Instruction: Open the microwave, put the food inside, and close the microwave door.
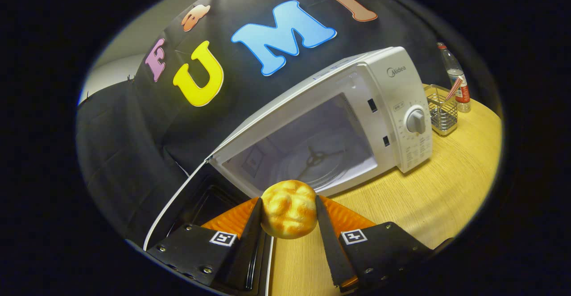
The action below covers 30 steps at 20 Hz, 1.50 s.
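Observation:
A golden bread roll [288, 209] sits between my two fingers, and both press on its sides, so my gripper [287, 202] is shut on it. I hold it in the air just in front of the white microwave [392, 90]. The microwave's door [187, 206] is swung wide open to the left, beside my left finger. Its lit cavity [312, 148] lies just beyond the roll, with the glass turntable [316, 164] on its floor. A round dial [415, 121] is on the control panel to the right.
The microwave stands on a light wooden table [446, 198]. Behind it to the right are a wire basket [440, 110] and a clear bottle with a red label [457, 79]. Black cloth forms the booth wall behind.

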{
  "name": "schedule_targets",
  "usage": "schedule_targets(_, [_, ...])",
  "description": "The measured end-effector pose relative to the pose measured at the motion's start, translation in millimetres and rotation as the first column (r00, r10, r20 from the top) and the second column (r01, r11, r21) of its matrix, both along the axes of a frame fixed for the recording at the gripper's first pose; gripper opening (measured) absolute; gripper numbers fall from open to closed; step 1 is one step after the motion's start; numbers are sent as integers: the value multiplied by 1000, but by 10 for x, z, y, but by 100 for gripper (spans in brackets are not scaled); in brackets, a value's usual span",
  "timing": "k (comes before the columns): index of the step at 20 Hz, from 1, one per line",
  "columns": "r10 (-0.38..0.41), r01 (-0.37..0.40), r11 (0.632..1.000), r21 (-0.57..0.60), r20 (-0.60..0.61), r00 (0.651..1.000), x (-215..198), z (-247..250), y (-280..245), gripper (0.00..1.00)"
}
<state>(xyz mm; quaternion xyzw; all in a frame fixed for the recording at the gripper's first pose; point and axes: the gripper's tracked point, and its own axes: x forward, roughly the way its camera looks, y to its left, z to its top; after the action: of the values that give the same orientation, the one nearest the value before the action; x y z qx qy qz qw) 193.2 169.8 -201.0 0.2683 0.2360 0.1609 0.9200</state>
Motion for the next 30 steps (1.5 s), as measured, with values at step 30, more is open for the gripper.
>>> schedule_targets(30, [-220,226,970,-84,75,973,814,-193,35,97])
